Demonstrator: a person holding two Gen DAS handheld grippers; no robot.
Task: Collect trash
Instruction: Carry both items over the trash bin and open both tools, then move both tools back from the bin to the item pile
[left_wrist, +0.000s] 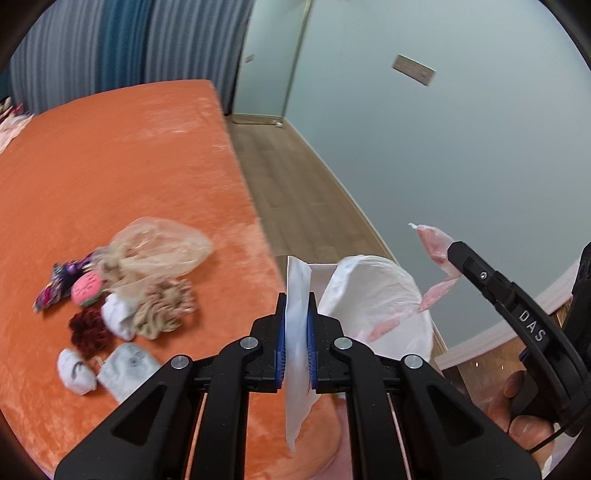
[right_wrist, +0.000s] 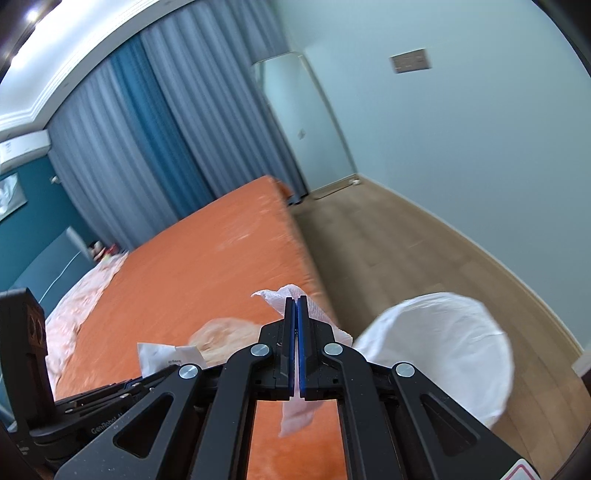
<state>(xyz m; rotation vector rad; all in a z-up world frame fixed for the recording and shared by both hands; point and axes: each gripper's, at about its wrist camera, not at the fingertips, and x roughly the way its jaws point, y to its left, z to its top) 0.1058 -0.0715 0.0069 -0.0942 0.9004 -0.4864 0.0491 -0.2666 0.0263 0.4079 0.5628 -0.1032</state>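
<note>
My left gripper (left_wrist: 297, 299) is shut on a flat white paper wrapper (left_wrist: 298, 373) that stands upright between the blue pads, above the edge of the orange bed (left_wrist: 110, 177). To its right, my right gripper (left_wrist: 456, 248) is shut on a crinkled pink plastic wrapper (left_wrist: 436, 251). A bin with a white liner (left_wrist: 373, 299) stands on the floor just beyond both grippers. In the right wrist view the right gripper (right_wrist: 296, 300) pinches the pink wrapper (right_wrist: 275, 295), the lined bin (right_wrist: 443, 343) is at lower right, and the white wrapper (right_wrist: 162, 356) shows at the left gripper (right_wrist: 147, 380).
On the bed lies a pile: a clear plastic bag (left_wrist: 162, 243), white socks (left_wrist: 118, 317), a grey packet (left_wrist: 127, 365), a dark red scrunchie (left_wrist: 88, 328), a beige one (left_wrist: 166, 302). Wooden floor (left_wrist: 288, 184) runs between bed and wall. A hand (left_wrist: 517, 406) grips the right handle.
</note>
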